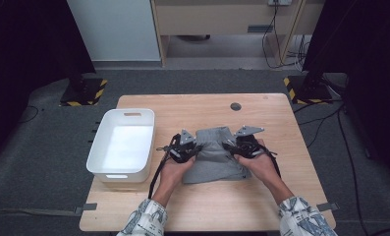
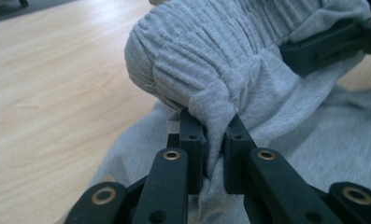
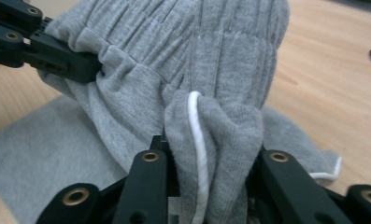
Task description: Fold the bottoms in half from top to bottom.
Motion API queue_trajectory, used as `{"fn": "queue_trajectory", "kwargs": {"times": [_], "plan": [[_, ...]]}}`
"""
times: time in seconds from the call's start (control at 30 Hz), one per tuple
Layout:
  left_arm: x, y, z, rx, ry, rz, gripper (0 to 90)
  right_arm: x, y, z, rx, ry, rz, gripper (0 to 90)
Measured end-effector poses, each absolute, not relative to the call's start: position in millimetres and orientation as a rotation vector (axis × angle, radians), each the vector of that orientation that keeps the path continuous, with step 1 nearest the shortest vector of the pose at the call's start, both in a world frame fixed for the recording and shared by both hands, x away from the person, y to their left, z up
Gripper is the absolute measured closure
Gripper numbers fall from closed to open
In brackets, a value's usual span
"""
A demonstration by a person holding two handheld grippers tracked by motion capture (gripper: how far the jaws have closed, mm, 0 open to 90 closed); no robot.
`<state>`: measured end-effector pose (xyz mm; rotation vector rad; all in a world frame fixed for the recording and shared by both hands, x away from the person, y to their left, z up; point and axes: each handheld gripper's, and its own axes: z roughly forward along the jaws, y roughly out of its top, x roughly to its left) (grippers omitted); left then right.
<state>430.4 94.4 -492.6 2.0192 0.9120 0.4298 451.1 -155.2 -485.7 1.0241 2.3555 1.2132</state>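
Observation:
A grey ribbed garment (image 1: 214, 164) lies on the wooden table (image 1: 192, 105), its elastic waistband lifted and bunched between both grippers. My left gripper (image 1: 195, 147) is shut on a fold of the waistband (image 2: 211, 79), the cloth pinched thin between its jaws (image 2: 215, 135). From the opposite side, my right gripper (image 1: 229, 146) holds a thick bunch of the same band with a white drawstring (image 3: 197, 135) in it, and its pads (image 3: 211, 144) press on the fabric. Each gripper view also shows the other gripper's black jaw biting the band farther off.
A white plastic bin (image 1: 97, 162) stands on the table's left side, close beside the left hand. A small round hole (image 1: 236, 106) sits in the tabletop behind the garment. Bare wood lies behind the garment and to its right.

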Motion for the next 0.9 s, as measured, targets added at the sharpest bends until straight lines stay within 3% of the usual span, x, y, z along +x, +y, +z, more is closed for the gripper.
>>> {"fn": "queue_trajectory", "kwargs": {"times": [0.53,0.6,0.7,0.9], "plan": [[409,101,-520,2.062,0.881,0.417,80.0,432,-153,-492,0.957,2.445,1.161,56.4],[409,102,-522,2.058,0.869,0.416,80.0,432,-153,-490,0.963,2.44,1.158,50.8],[410,104,-523,2.046,0.875,0.398,80.4,434,-153,-486,1.002,2.427,1.165,33.5],[409,104,-520,2.041,0.868,0.404,81.1,440,-149,-471,1.023,2.401,1.187,23.8]]}}
